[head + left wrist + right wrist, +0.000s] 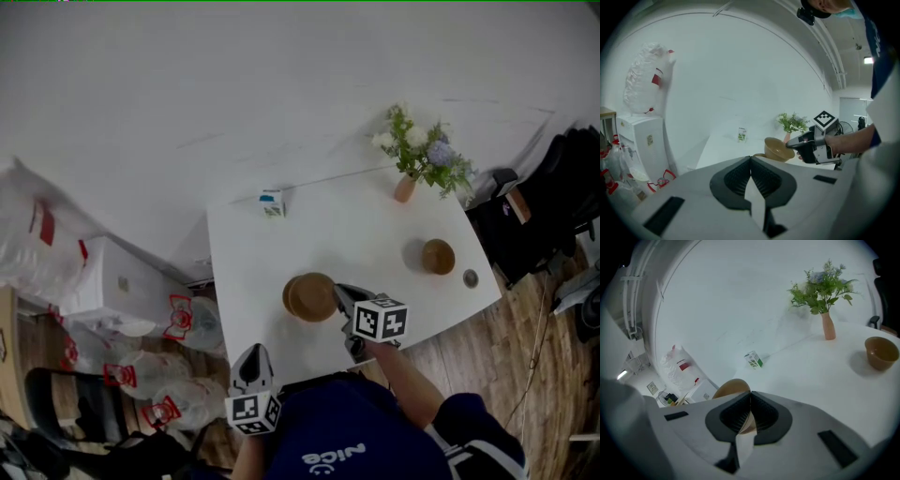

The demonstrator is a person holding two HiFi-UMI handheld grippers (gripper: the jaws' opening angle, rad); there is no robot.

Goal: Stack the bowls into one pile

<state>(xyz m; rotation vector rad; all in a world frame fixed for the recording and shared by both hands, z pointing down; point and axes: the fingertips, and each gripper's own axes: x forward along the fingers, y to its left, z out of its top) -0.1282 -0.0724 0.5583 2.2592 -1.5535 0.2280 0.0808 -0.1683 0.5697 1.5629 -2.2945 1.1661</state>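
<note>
Stacking isn't done: you have two bowls in sight and they sit well apart. Your right tool (339, 292) is clamped narrow on the rim of the near bowl (311, 296), at about 7 o'clock from the centre of the worktop (253, 253). In the left gripper view it looks lifted off the surface. The second bowl (438, 256) stands upright at 3 o'clock, untouched. Your left tool (253, 356) is closed with nothing between the jaws, off the near edge at 7 o'clock of the held bowl.

Left to do, by my read: carry one bowl over, nest it in the other, release.

Count:
- Bowls: 2. A double edge on the held one may be another nested; can't tell.
- Vase of flowers (405, 187): 1, at 1 o'clock.
- Small carton (271, 202): 1, at 10 o'clock.
- Small round disc (470, 277): 1, near the second bowl at its 4 o'clock.
</note>
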